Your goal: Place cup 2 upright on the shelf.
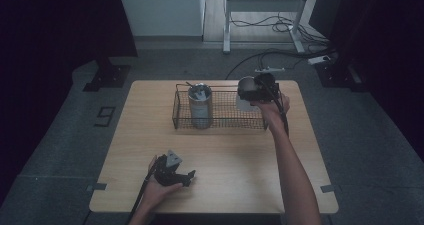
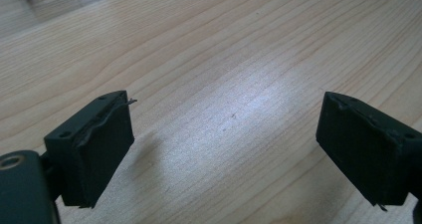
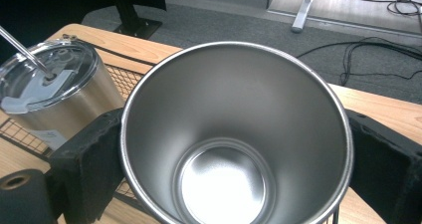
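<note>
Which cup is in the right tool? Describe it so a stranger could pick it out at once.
Start at the wire basket at the far side of the table. At its right end the right tool grips a steel cup by its sides, at the basket's edge. Unlike the lidded cup with a straw at the basket's left, this one is open and empty.

Right tongs (image 1: 248, 89) clamped, arm outstretched; left tongs (image 2: 226, 149) gape (resting low, near).
</note>
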Tool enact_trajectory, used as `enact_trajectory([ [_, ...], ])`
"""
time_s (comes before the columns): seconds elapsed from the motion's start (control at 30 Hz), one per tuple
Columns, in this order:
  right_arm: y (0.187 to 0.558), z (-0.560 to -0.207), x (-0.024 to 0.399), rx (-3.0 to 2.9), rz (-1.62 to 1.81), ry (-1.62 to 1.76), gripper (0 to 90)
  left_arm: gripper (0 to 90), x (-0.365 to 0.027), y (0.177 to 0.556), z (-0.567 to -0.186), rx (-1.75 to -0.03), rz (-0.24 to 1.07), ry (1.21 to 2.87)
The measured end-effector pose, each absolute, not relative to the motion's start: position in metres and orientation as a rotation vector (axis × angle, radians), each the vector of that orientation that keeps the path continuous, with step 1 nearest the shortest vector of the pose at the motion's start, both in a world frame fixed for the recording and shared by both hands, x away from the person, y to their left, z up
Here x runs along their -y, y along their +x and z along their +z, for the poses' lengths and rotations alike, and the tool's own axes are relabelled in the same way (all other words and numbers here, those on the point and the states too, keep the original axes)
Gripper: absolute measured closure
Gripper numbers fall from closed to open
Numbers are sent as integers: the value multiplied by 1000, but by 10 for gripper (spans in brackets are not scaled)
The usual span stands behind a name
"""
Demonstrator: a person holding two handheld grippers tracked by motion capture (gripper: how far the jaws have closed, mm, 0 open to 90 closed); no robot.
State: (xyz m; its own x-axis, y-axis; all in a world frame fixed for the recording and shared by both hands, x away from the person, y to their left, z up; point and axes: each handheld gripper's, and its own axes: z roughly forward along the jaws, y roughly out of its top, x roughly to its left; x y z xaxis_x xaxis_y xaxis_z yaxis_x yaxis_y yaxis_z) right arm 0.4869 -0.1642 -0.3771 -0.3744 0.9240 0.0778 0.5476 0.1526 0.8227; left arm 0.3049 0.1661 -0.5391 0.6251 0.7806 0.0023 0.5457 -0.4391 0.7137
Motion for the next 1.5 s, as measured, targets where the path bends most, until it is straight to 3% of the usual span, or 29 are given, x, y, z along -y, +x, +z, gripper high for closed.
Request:
enact_trajectory([
  [0.7, 516, -398, 153, -2019, 1068, 1384, 60, 88, -165, 304, -537, -1025, 427, 2137],
  [1.5, 539, -446, 146, -2114, 968, 1406, 59, 89, -165, 305, -541, -1032, 425, 2155],
])
